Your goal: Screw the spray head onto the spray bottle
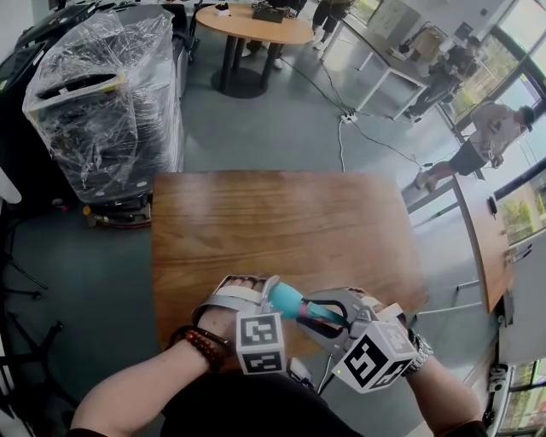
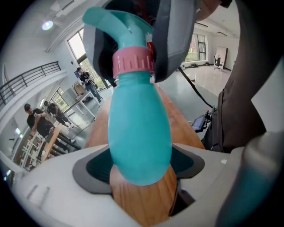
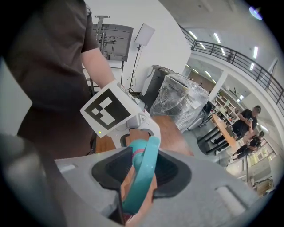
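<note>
A teal spray bottle (image 1: 285,300) is held over the near edge of the wooden table (image 1: 281,222). My left gripper (image 1: 256,294) is shut on its rounded body (image 2: 140,133), which fills the left gripper view. A pink collar (image 2: 133,62) joins the body to the teal spray head (image 2: 111,20). My right gripper (image 1: 328,311) is shut on that spray head, and its grey jaws close around the collar from above in the left gripper view. In the right gripper view the teal trigger (image 3: 143,175) lies between the pads of my right gripper (image 3: 142,170), with the left gripper's marker cube (image 3: 108,111) just beyond.
A plastic-wrapped stack (image 1: 107,102) stands on the floor beyond the table's far left corner. A round table (image 1: 256,24) is further back, a second wooden table (image 1: 482,239) is at the right, and people (image 1: 486,128) stand at the right. A cable (image 1: 341,136) runs across the floor.
</note>
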